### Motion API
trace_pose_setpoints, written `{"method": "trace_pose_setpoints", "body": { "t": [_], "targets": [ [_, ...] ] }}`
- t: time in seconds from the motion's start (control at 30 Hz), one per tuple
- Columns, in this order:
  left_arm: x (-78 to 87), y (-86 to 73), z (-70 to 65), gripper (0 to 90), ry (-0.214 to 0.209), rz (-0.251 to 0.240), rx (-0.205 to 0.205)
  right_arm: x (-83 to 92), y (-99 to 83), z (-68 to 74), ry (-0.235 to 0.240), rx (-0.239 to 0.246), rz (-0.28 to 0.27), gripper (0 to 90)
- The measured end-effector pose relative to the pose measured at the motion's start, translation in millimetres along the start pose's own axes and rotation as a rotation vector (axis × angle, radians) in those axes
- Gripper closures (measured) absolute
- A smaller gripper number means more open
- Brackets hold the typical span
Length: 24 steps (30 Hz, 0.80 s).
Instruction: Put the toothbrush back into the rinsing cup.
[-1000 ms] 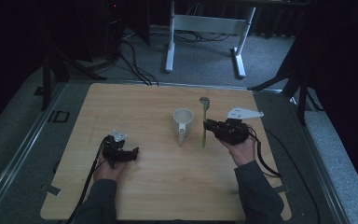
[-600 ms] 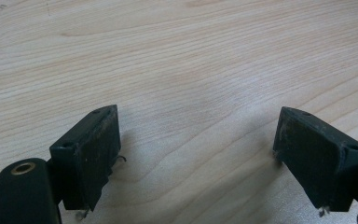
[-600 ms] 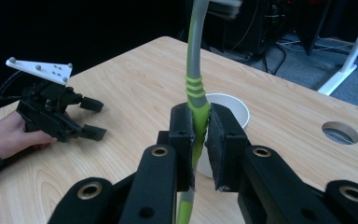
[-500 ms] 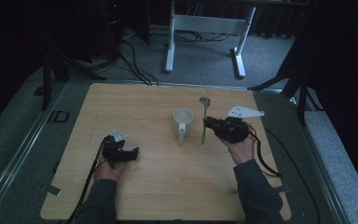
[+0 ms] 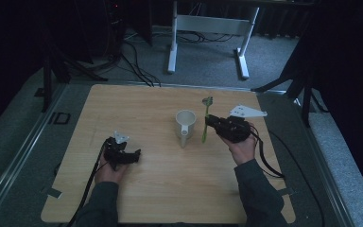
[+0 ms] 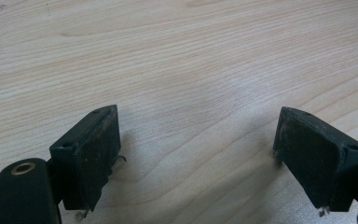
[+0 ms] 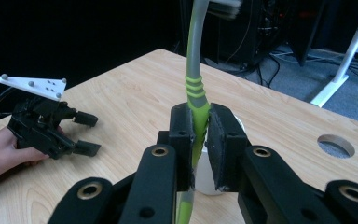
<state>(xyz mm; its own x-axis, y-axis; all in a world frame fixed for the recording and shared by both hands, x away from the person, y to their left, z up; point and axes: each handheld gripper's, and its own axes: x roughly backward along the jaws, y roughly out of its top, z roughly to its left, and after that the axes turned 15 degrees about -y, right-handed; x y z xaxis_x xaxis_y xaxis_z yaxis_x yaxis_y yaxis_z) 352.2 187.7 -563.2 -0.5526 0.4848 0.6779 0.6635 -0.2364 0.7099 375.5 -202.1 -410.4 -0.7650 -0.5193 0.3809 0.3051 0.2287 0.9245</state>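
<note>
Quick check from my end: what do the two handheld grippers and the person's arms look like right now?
Both the left gripper and the right gripper are black, with blocky black jaws and round brass-coloured fittings on the links. Each carries a pale three-cornered plate on top and trails a black cable. The person wears dark grey long sleeves.

A toothbrush (image 5: 205, 124) with a green and grey handle stands roughly upright in the centre of the right gripper view, its bristled head cut by the top edge. In the high view it lies right of centre, just right of a white cup (image 5: 185, 124) resting on the tabletop
</note>
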Motion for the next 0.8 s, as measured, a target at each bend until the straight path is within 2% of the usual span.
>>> {"method": "trace_pose_setpoints", "body": {
  "t": [0.33, 0.8],
  "targets": [
    [0.0, 0.0, 0.1, 15.1, 0.0, 0.0, -0.001, -5.4, 2.7, 7.3, -0.006, 0.013, -0.02, 80.3],
    [0.1, 0.1, 0.2, 15.1, 0.001, 0.001, -0.002, -11.1, 2.2, 8.7, 0.0, -0.013, -0.036, 80.4]
  ]
}}
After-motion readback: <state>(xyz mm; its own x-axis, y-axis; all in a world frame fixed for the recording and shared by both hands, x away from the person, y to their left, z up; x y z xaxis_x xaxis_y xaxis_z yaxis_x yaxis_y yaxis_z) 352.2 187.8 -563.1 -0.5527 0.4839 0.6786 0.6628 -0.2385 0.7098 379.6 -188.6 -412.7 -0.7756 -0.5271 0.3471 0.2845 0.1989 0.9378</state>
